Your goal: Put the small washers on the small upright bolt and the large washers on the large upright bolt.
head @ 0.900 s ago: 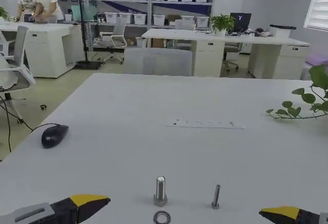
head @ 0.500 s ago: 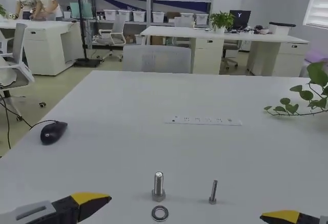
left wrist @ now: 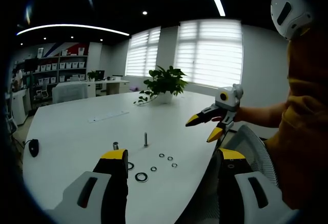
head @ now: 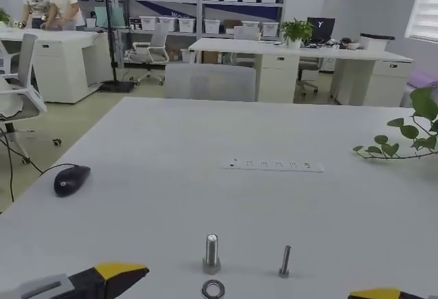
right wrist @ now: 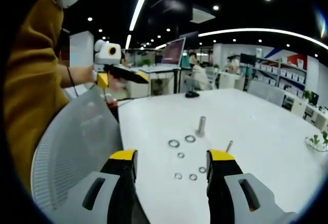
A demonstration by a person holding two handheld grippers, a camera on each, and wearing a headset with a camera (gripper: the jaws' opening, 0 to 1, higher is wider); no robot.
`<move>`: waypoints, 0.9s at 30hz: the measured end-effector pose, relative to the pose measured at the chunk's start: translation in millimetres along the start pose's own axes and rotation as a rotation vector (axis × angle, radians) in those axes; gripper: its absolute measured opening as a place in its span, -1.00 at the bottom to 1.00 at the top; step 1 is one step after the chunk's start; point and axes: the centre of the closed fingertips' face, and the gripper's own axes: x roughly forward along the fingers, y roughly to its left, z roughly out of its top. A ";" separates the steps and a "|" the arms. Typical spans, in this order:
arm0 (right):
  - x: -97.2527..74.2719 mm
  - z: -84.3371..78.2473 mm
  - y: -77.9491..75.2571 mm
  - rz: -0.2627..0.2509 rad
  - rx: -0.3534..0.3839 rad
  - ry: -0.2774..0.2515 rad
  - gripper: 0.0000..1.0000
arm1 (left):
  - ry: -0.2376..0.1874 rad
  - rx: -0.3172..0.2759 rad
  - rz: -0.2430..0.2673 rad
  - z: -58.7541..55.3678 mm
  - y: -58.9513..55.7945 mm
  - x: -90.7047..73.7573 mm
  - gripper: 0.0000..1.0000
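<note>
Currently nothing gripped: left claw (left wrist: pixel 173 155) with jaws spread wide, right claw (right wrist: pixel 172 155) likewise, both held on the person's side of the large bolt (head: pixel 211 254). Standing upright on the white surface (head: pixel 205 135), that bolt; to its right in the head view and apart from it, small bolt (head: pixel 285 261), also upright. Lying flat just in front of the large bolt, one large washer (head: pixel 213 289); close by, a second large washer (left wrist: pixel 141 177). Scattered loose toward the small bolt's side, four small washers (right wrist: pixel 181 155), none on a bolt.
</note>
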 end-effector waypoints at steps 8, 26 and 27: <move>1.2 0.3 3.1 0.007 -0.005 0.009 0.12 | -0.001 0.002 0.002 0.4 -0.8 -0.9 0.41; 0.0 -3.1 3.9 0.001 -0.003 0.025 0.10 | 0.002 0.003 -0.001 -2.2 -2.6 -0.5 0.40; -0.4 -3.6 3.8 0.000 -0.002 0.026 0.10 | 0.006 0.003 -0.002 -3.3 -2.6 -0.3 0.40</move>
